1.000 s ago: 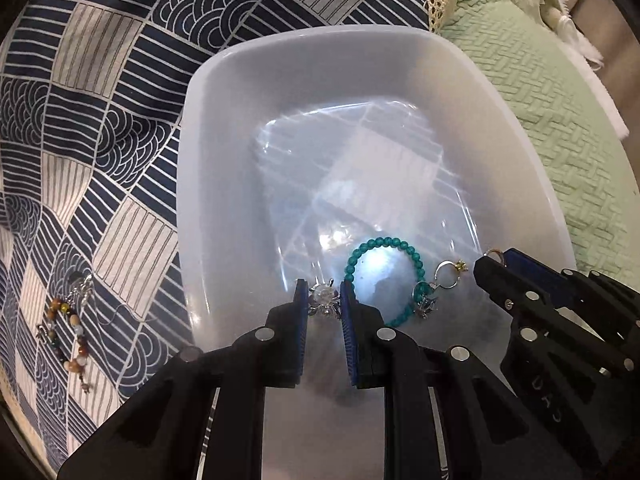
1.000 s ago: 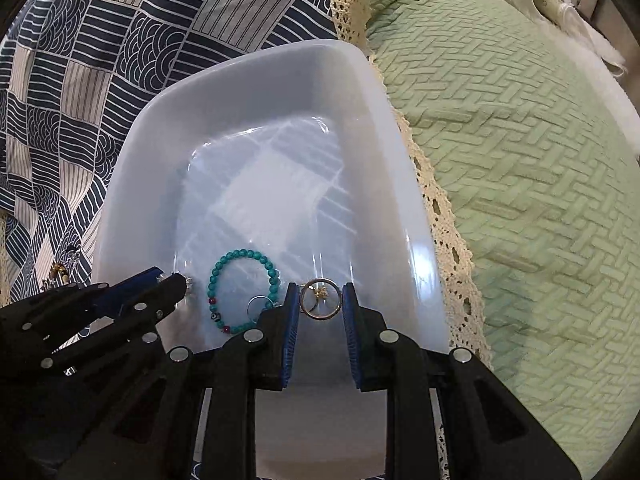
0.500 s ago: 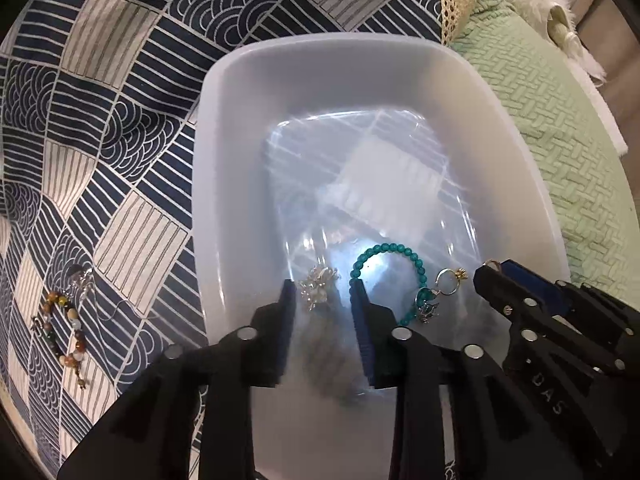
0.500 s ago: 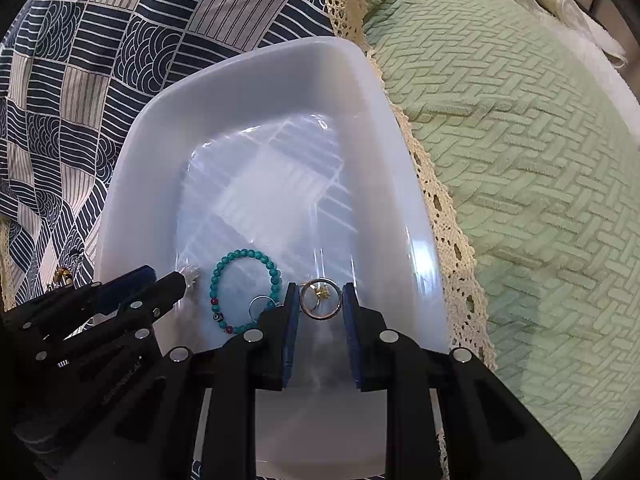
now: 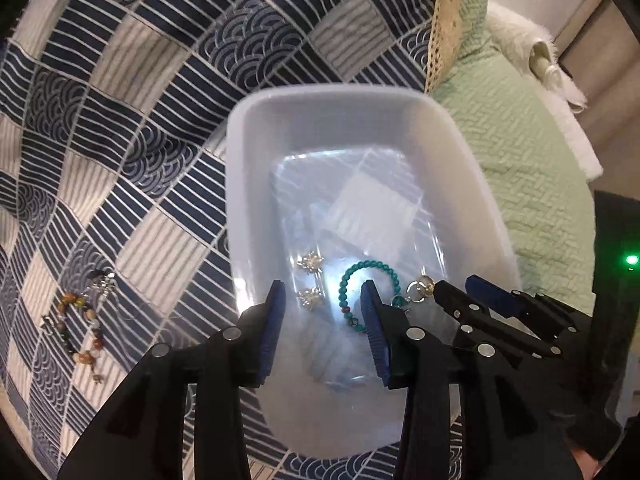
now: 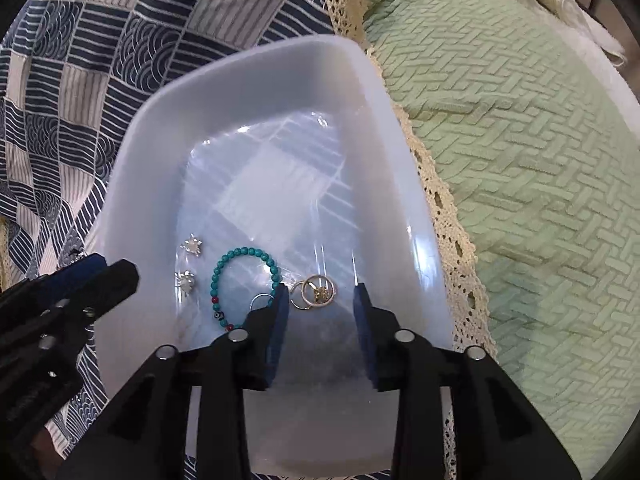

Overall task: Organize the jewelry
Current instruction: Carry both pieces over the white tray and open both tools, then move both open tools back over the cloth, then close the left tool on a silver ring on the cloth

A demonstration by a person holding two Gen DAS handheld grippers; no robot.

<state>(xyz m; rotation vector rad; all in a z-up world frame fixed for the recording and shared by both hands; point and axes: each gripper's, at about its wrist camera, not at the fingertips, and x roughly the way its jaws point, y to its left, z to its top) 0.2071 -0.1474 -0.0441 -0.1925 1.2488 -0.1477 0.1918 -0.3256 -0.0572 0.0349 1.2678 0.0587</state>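
Both tools are held wide apart with nothing in them. The left gripper (image 5: 322, 312) and the right gripper (image 6: 322, 308) are held over the white tray (image 6: 132, 184). Two silver earrings (image 6: 188, 264), a teal bracelet (image 6: 240, 256) and gold rings (image 6: 316, 292) are already laid inside it. One brown bead bracelet (image 5: 78, 328) is left out on the blue patterned cloth (image 5: 120, 120). Most of the job looks done.

Inside the white tray (image 6: 404, 184) lie 2 silver star earrings (image 6: 191, 246), a turquoise bead bracelet (image 6: 244, 254) and gold rings (image 6: 318, 292); a multicolored bead bracelet (image 5: 82, 326) lies on the quilt (image 5: 132, 92).
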